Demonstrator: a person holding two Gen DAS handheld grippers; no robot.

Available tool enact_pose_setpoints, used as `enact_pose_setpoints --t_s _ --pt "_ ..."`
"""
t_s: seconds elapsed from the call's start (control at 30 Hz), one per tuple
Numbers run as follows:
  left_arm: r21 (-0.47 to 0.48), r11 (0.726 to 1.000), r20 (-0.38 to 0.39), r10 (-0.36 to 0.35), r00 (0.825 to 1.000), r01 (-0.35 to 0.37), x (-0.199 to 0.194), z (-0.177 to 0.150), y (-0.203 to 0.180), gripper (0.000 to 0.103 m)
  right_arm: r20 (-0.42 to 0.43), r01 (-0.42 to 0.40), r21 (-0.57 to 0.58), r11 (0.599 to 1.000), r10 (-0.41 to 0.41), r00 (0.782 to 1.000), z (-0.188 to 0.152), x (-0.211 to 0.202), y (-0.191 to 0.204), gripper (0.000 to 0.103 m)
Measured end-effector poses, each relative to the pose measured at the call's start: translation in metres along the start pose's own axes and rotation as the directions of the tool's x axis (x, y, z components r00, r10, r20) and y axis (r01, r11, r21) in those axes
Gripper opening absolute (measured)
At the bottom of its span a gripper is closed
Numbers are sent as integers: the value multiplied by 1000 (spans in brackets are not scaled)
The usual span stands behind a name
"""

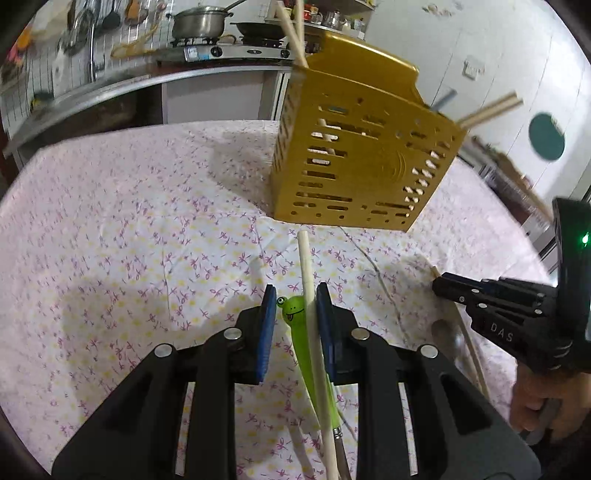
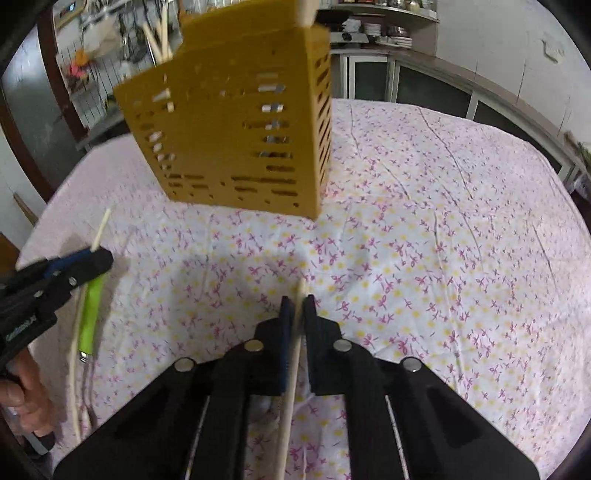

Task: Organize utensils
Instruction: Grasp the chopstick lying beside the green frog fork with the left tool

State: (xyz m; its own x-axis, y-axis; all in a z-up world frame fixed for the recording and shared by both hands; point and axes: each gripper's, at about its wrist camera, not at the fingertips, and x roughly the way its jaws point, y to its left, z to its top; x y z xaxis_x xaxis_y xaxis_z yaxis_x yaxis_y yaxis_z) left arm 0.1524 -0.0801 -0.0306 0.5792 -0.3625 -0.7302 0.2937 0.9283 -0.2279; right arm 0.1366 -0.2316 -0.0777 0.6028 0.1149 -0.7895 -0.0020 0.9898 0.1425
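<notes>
The yellow slotted holder (image 1: 364, 155) stands on the flowered tablecloth (image 1: 129, 221), several chopsticks (image 1: 291, 33) already poking from its top. In front of the holder, the left gripper (image 1: 295, 306) is spread wide around a pale chopstick (image 1: 308, 291) and a green frog-handled utensil (image 1: 295, 312) — the chopstick lies against the right-hand pad, the other pad clear of both. Beside it, also in front of the holder, the right gripper (image 2: 297, 306) pinches a second chopstick (image 2: 291, 369) (fingers nearly together on the stick).
</notes>
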Motion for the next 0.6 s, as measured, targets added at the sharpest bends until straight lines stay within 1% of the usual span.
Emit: enact_pose_setpoints --t_s 0.13,0.23,0.3,0.33,0.4,0.6 --pt "-3 1000 25 7 1000 -7 -2 -2 3 21 18 -34 17 999 34 999 0 -7 -5 7" --pt "-24 999 33 -21 999 22 -2 -3 10 21 31 -56 18 998 55 998 3 -9 -7 7" --pt "-47 998 41 -34 999 36 -2 -5 15 26 36 -60 18 998 59 998 4 -9 -7 7" --pt "-54 998 44 -39 998 41 -2 -5 18 30 37 -60 18 998 60 998 5 -9 -8 7" --pt "-70 997 49 -29 998 32 -3 -4 22 30 38 -63 24 998 62 997 5 -6 -10 7" --pt "-109 993 63 -33 997 40 -6 -2 38 29 54 -67 36 997 65 996 3 -10 -14 6"
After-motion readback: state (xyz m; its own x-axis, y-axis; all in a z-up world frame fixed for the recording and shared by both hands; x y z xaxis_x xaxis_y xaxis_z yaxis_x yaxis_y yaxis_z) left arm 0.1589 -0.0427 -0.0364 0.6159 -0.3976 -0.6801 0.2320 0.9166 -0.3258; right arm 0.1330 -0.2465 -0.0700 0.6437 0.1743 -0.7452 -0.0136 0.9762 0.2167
